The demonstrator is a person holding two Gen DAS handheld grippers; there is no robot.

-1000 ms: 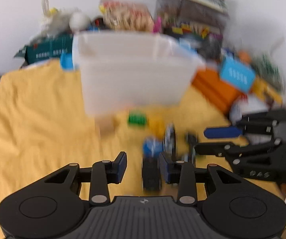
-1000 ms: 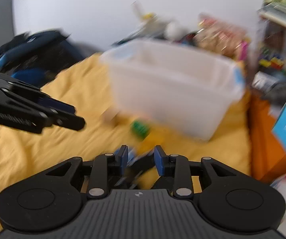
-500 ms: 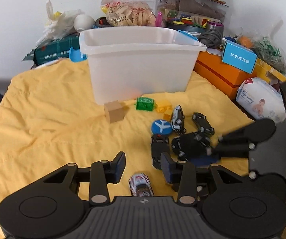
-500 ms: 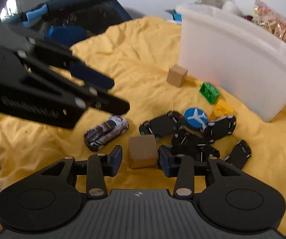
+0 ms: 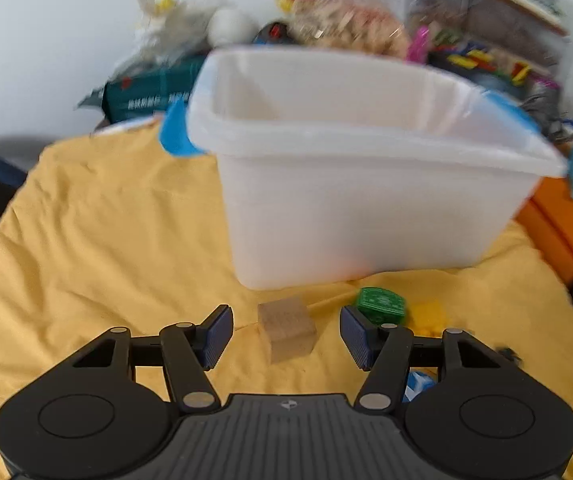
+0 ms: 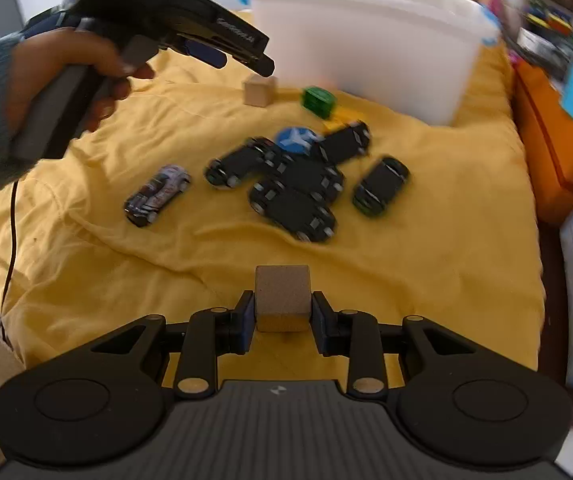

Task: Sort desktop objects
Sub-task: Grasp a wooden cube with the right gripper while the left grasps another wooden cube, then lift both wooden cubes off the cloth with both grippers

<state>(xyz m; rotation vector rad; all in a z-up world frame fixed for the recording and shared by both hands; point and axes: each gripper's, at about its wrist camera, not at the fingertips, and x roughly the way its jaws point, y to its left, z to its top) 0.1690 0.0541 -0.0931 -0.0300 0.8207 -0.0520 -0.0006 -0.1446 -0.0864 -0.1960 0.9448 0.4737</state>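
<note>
My left gripper (image 5: 286, 336) is open, its fingers on either side of a wooden cube (image 5: 286, 334) that sits on the yellow cloth (image 5: 106, 248) in front of the white bin (image 5: 366, 184). A green block (image 5: 382, 305) and a yellow block (image 5: 430, 314) lie right of it. My right gripper (image 6: 282, 318) is shut on a second wooden cube (image 6: 282, 298), held above the cloth (image 6: 406, 272). The right wrist view shows the left gripper (image 6: 190, 34) over the first cube (image 6: 260, 90), near the bin (image 6: 370, 36).
Several toy cars (image 6: 298, 188), one white and purple (image 6: 158, 194), and a blue disc (image 6: 296, 138) lie mid-cloth. Orange boxes (image 5: 566, 228) and stacked clutter (image 5: 486, 28) stand right of and behind the bin. A dark green box (image 5: 146, 94) sits back left.
My left gripper has moved forward from over the cars to the cube by the bin and opened wider. My right gripper has closed on the other cube and lifted it back.
</note>
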